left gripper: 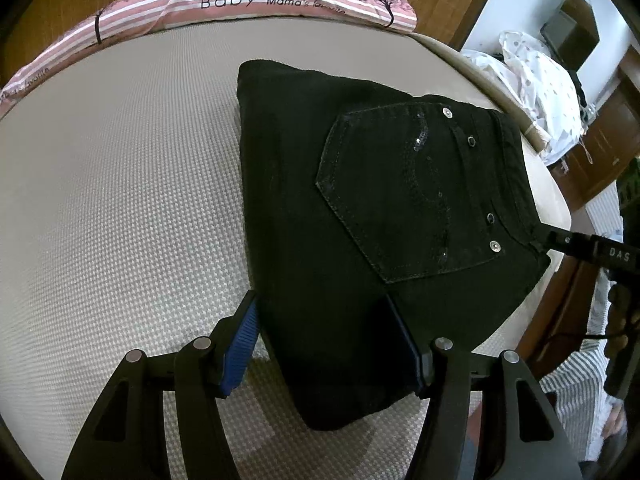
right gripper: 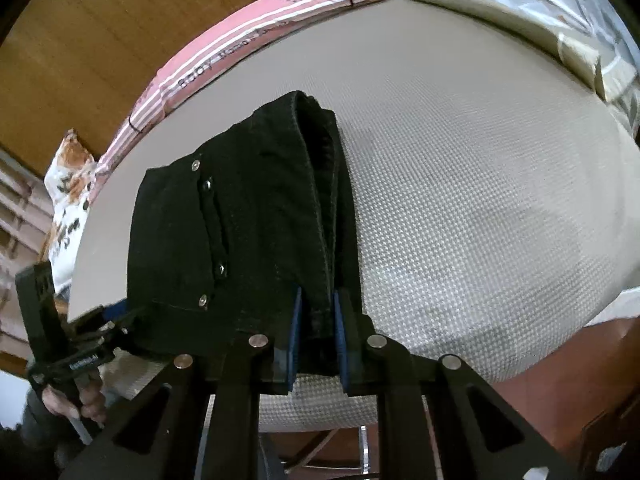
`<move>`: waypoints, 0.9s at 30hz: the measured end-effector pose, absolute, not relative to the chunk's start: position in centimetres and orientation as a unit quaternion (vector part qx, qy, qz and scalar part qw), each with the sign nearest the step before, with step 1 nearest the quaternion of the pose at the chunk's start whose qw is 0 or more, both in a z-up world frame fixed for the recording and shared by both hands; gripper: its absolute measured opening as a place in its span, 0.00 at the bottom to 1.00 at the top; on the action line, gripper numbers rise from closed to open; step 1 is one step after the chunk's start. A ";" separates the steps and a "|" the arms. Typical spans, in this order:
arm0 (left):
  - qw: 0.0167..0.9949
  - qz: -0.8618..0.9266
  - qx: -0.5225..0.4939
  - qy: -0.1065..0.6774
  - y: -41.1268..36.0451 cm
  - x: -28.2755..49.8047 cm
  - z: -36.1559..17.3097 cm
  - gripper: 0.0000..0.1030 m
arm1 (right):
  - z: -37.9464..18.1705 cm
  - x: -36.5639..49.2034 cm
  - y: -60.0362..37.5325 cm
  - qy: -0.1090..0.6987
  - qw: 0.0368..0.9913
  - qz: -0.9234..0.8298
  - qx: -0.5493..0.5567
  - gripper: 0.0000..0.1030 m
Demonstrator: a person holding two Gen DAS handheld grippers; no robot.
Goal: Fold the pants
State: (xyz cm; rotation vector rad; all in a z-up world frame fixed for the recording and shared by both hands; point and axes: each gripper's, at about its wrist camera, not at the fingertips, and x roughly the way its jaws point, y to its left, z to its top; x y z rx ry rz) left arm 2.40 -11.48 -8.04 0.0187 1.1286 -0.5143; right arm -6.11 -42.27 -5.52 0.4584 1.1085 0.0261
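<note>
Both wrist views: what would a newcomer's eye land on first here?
The folded black pants in the middle of the pale woven mattress, back pocket facing up. Next, the right gripper pinching the pants' edge between its blue fingers. Then the pink striped pillow along the far edge.

Folded black pants (left gripper: 360,208), back pocket (left gripper: 408,192) facing up, are being straddled on a grey mattress (left gripper: 120,200) by the left gripper (left gripper: 324,344), its blue-padded jaws standing apart around the near corner.
</note>
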 end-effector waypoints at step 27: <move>0.808 -0.246 -0.033 0.535 -9.3 2.7 -7.4 0.63 | -4.0 -5.9 -41.0 0.524 0.838 -0.014 0.153 0.31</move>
